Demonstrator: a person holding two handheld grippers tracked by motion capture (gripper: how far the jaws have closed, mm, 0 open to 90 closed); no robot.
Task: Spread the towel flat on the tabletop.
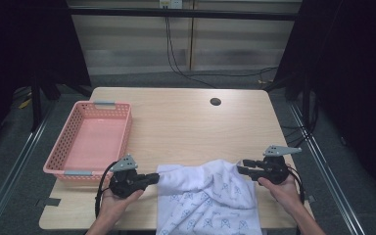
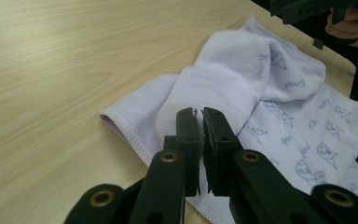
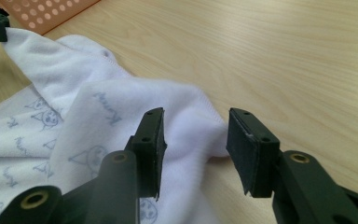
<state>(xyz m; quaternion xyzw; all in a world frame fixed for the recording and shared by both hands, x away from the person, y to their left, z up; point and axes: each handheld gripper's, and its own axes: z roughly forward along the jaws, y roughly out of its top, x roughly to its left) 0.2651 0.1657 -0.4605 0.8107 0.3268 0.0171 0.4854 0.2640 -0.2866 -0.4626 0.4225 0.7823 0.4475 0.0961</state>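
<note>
Towel: white cloth (image 1: 208, 196) with a blue printed pattern, lying rumpled on the near part of the table (image 1: 186, 117), between the two hands; its near edge hangs past the table's front edge in the high view.

Left gripper: (image 1: 154, 178) held level at the towel's left corner, pointing toward the right hand. In the left gripper view the jaws stand almost together with only a thin slit between the pads (image 2: 189, 140), and a fold of towel hem (image 2: 168, 121) rises right at their tips. Reads as pinched on that corner; the cloth inside the slit itself is hidden by the pads.

Right gripper: (image 1: 241, 166) held level at the towel's right corner, pointing toward the left hand. Jaws about half apart. In the right gripper view a rounded bulge of towel (image 3: 191, 126) lies in the gap, against the left pad (image 3: 151, 140); the right pad (image 3: 249, 149) stands clear of the cloth, bare wood showing beside it. No grip.

Towel between the grippers: raised into a loose ridge running from one corner to the other.

Basket: pink plastic (image 1: 73, 132), on the table's left part, just beyond the left gripper, apart from the towel.
</note>
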